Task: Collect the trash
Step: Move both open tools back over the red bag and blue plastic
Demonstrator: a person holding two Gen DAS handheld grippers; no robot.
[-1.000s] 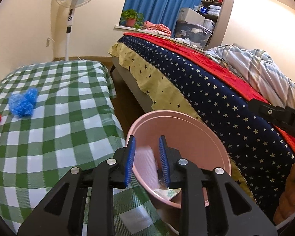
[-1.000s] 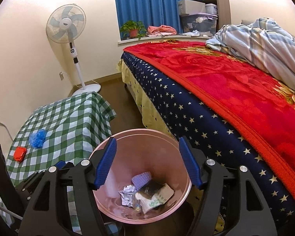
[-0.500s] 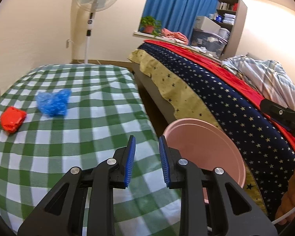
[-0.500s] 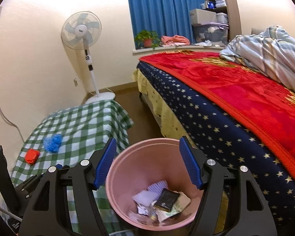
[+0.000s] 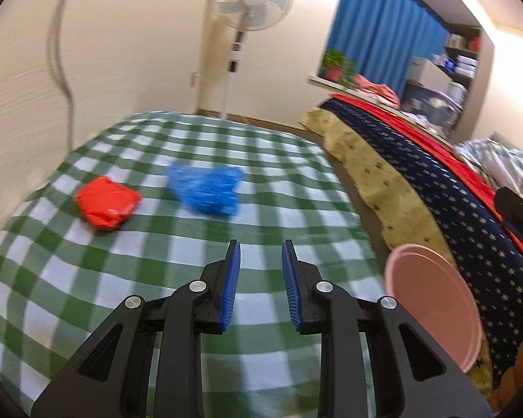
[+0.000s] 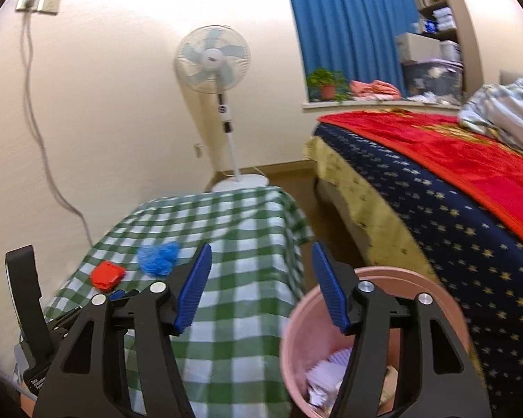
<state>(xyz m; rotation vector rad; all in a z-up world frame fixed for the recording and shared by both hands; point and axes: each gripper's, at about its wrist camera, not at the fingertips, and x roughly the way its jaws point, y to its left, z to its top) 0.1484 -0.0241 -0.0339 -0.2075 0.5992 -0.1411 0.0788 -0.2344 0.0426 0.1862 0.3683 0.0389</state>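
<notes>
While a red wrapper [image 5: 106, 204] and blue wad [image 5: 205, 190] lay side by side on the checked table [image 5: 282, 188] | pink bin [image 6: 432, 280] stood beside table, paper inside | left gripper [image 5: 260, 280] narrow, empty, above cloth | right gripper [image 6: 261, 287] wide, empty, over bin rim

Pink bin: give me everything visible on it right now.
The pink bin is a round, open-topped tub in smooth, matte pink that looks like plastic, with a rolled rim and no lid. It stands upright on the floor in the gap between the checked table and the bed. Inside lies crumpled white and pale paper trash, partly hidden. The right gripper hovers open above its rim, not touching it. Whether the bin touches the tablecloth cannot be told.
</notes>
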